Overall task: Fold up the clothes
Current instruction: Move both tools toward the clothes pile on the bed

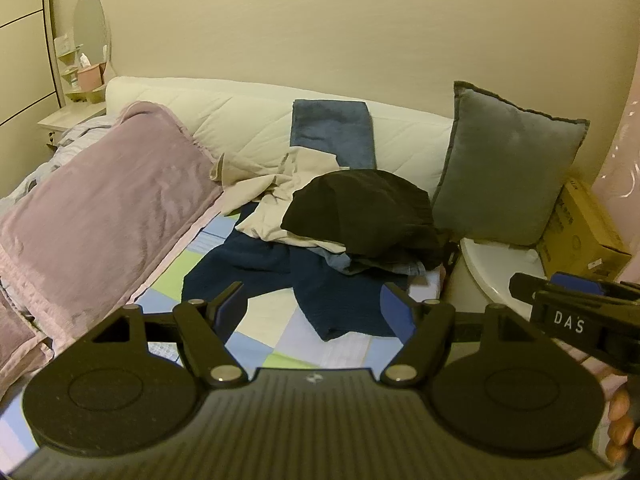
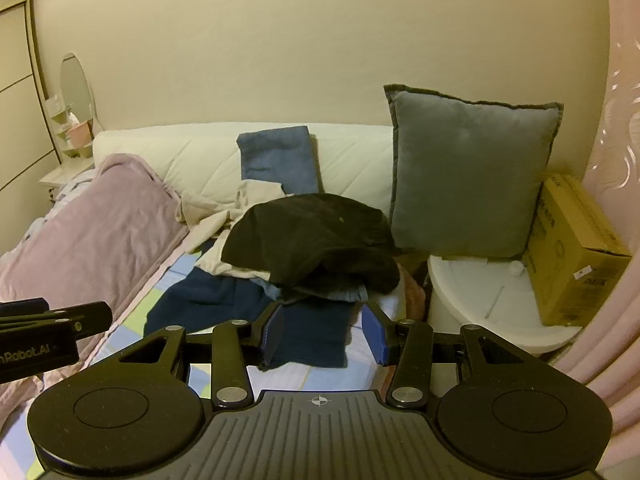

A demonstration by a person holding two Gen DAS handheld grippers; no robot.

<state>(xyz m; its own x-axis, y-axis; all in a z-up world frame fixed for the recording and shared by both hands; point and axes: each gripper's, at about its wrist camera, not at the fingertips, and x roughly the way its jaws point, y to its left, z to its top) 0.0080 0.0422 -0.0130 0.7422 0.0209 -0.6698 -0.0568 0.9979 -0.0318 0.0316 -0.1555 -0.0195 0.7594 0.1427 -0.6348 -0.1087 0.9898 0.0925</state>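
- We are viewing the navy garment [image 2: 248,320] lying spread on the bed [image 1: 264,312], partly beneath the clothes pile [image 2: 312,240].
- We are judging it soft and limp; a free hem edge is offering the best hold.
- We are holding the left gripper [image 1: 316,308] and right gripper [image 2: 324,334] with fingers apart, gripping nothing.

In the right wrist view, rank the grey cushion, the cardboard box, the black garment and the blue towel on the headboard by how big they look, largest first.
1. grey cushion
2. black garment, close to the cushion in apparent area, so this order is unsure
3. cardboard box, partly cut off by the cushion
4. blue towel, farthest back, lower end hidden by clothes
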